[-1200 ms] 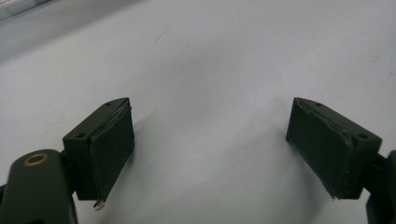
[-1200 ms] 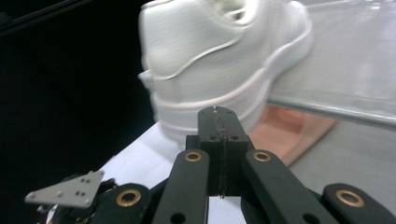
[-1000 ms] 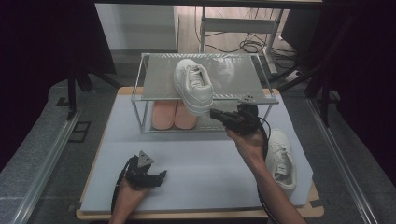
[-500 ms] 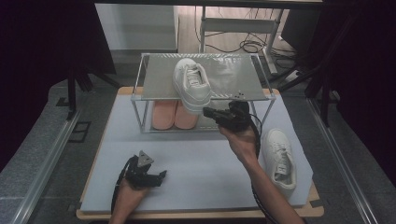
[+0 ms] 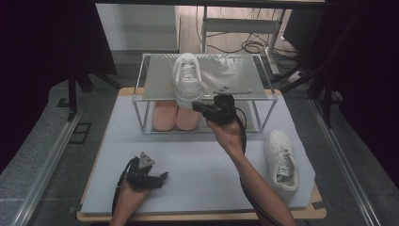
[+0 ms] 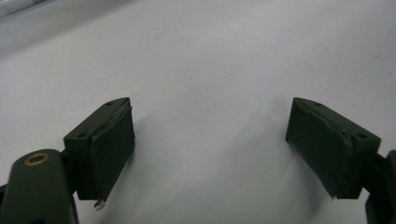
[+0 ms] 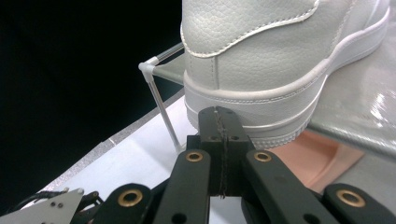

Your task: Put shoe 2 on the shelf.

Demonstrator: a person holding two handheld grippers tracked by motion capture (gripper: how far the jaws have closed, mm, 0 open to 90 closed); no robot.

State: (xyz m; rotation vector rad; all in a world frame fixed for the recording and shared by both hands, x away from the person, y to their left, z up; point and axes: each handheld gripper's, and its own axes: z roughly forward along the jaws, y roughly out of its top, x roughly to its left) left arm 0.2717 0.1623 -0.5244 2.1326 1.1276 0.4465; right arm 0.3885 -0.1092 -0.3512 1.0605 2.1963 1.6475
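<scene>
Your right gripper [image 5: 200,106], jaws together, sits at white shoe [image 5: 187,80] heel overhanging shelf [image 5: 235,77] edge; pink insoles [image 5: 175,115] below. Left gripper [image 5: 157,178] jaws apart over bare desk [image 5: 207,165]; 2nd shoe [image 5: 281,157] near desk's right edge.

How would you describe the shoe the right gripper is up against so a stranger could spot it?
Find the metal rack at the far side of the table. On its top shelf lies a white shoe, its heel jutting over the near edge, where the shut right gripper meets it. The pink shoes sit on the shelf below, and the other white shoe lies on the table at the right.
</scene>
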